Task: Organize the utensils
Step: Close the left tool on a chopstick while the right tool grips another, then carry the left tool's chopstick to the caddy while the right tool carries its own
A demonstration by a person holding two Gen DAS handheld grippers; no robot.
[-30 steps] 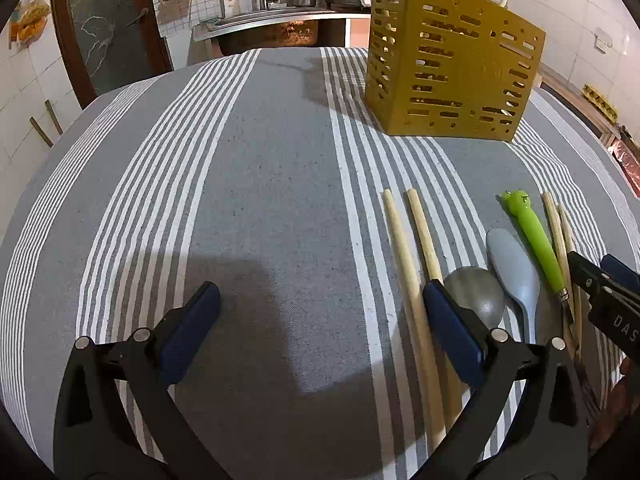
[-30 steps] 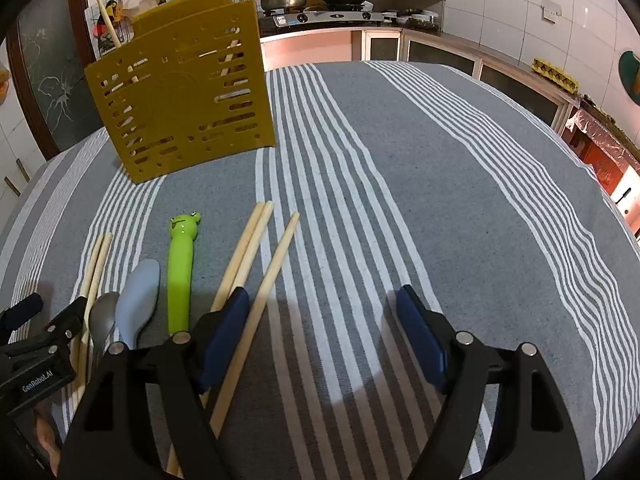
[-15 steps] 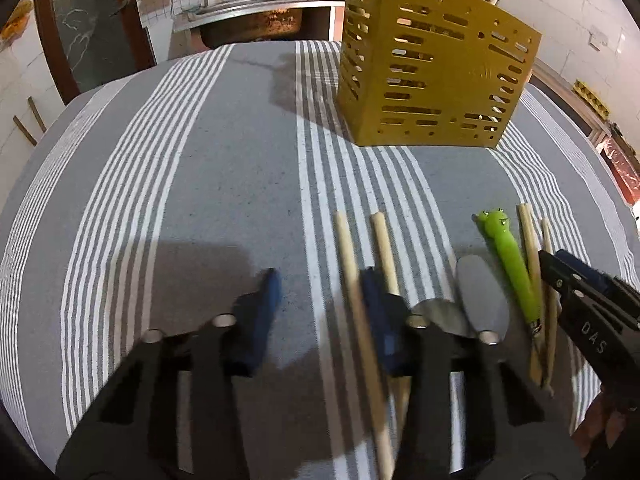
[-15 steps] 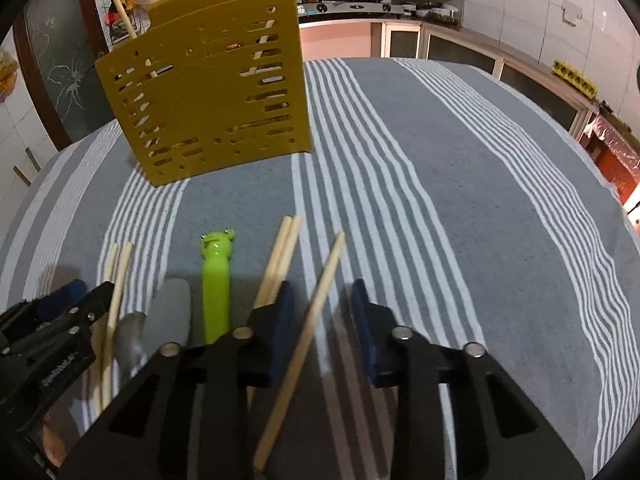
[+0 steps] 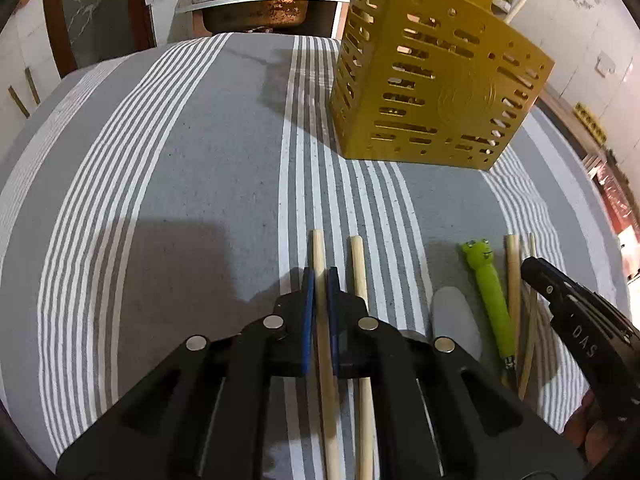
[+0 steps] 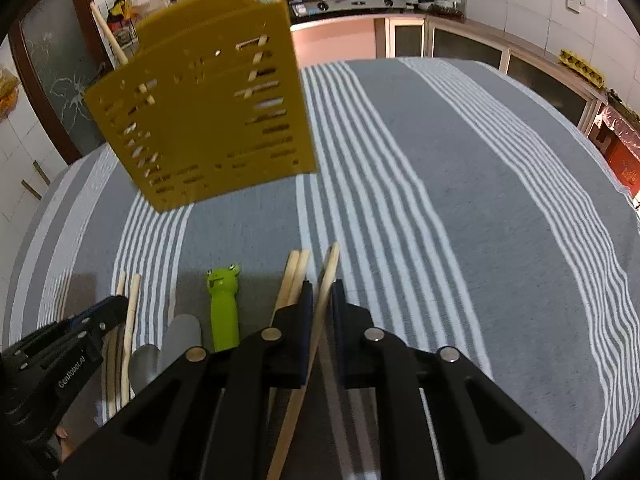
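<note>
Wooden chopsticks, spoons, green frog-handled utensil before yellow slotted caddy.

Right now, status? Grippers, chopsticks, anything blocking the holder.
Left gripper shut on one chopstick. Right gripper shut on another chopstick. Yellow holder upright ahead, cloth between is bare. Frog utensil and spoons untouched.

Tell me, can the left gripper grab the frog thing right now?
Probably not: the left gripper is shut on a chopstick, and a second chopstick and a spoon lie between it and the frog.
</note>
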